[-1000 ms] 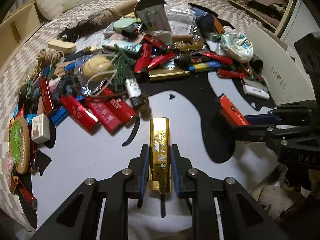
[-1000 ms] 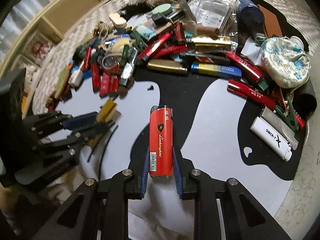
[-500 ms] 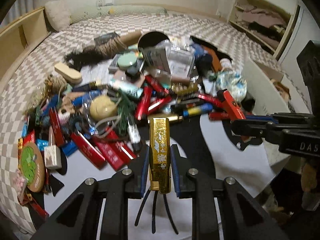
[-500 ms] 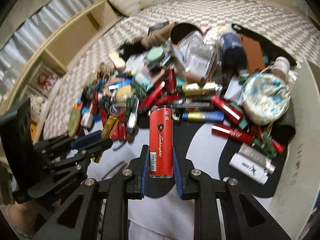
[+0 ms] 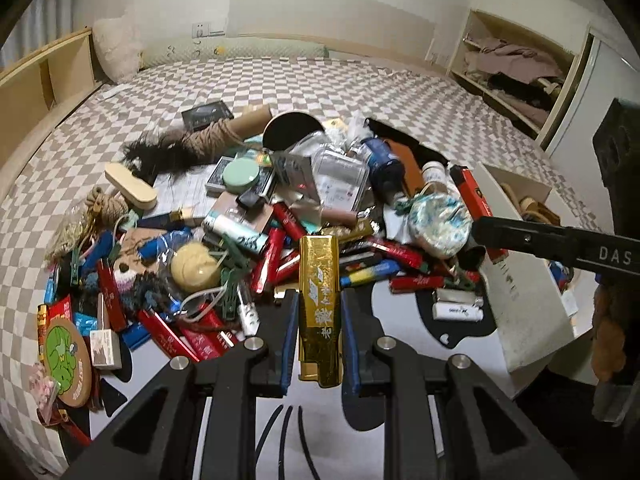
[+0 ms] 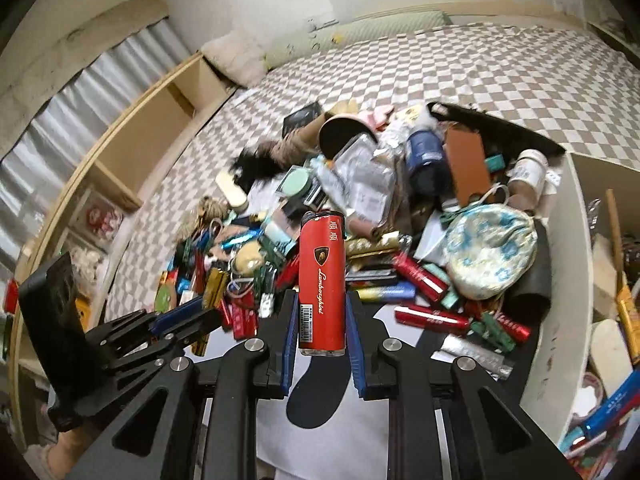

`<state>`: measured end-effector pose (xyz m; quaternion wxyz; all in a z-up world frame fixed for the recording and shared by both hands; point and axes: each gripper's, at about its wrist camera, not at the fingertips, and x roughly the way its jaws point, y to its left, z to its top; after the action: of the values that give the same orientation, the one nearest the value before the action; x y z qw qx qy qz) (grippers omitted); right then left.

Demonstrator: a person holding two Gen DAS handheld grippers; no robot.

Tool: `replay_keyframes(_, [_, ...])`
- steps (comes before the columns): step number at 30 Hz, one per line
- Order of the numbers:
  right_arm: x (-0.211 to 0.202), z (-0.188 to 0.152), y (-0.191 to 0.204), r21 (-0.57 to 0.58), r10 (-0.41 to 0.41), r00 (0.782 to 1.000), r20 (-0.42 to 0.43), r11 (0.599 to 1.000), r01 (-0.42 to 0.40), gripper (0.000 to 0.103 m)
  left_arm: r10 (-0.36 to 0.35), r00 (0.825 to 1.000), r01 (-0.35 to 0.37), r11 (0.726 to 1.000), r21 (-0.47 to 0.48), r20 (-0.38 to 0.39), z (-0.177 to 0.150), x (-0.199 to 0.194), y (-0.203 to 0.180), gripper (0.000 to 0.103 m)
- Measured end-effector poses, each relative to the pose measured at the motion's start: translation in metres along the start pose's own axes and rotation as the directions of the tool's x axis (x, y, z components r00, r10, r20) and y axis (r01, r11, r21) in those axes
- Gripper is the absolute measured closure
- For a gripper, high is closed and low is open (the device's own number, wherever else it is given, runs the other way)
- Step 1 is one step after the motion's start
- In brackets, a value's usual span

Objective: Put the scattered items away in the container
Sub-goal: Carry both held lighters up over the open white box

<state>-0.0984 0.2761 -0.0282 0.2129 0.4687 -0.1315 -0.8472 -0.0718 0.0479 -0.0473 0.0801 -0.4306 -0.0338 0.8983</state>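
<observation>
While the left claw [image 5: 320,334] pinches a gold lighter [image 5: 320,308] upright between its blue-padded fingers, the right claw [image 6: 321,320] pinches a red lighter [image 6: 322,280] the same way, and both lighters are lifted clear of the heap below. White characters run down the gold lighter's face, too stylised to read. On the red lighter a shield badge sits above the script word "Lamborghini", two red characters show near its black cap, and a barcode strip runs along its lower left edge. Seen from the left wrist, the right claw reaches in from the right with the letters "DAS" [image 5: 614,256] on its black arm, its red lighter poking up just beside the container's near wall. That container is a white box [image 6: 560,264] standing at the right of the pile, and the right wrist view shows it already holding a blue pen, a wooden stick and pale flat pieces. Below both claws lies a white-and-black mat on a checked bedspread [image 5: 360,92], crowded with red lighters, a white lighter [image 5: 456,311] with dark lettering that is too small to read, a blue-and-yellow lighter [image 6: 386,292], a floral pouch [image 6: 492,248], green clothespins, a coil of twine and a round green coaster [image 5: 66,360].
</observation>
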Motion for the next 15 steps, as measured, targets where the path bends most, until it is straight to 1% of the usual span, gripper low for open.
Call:
replay_keyframes(6, [-0.02, 0.006, -0.022, 0.055, -0.013, 0.999, 0.047, 0.998, 0.01, 0.08, -0.024, 0.999, 0.023, 1.0, 0.016, 0.034, 0.014, -0.005, -0.019, 0.082])
replay_keyframes(15, [-0.044, 0.01, -0.054, 0.118, -0.047, 0.995, 0.094, 0.992, 0.035, 0.08, -0.071, 0.995, 0.067, 0.996, 0.054, 0.074, 0.033, -0.008, -0.053, 0.082])
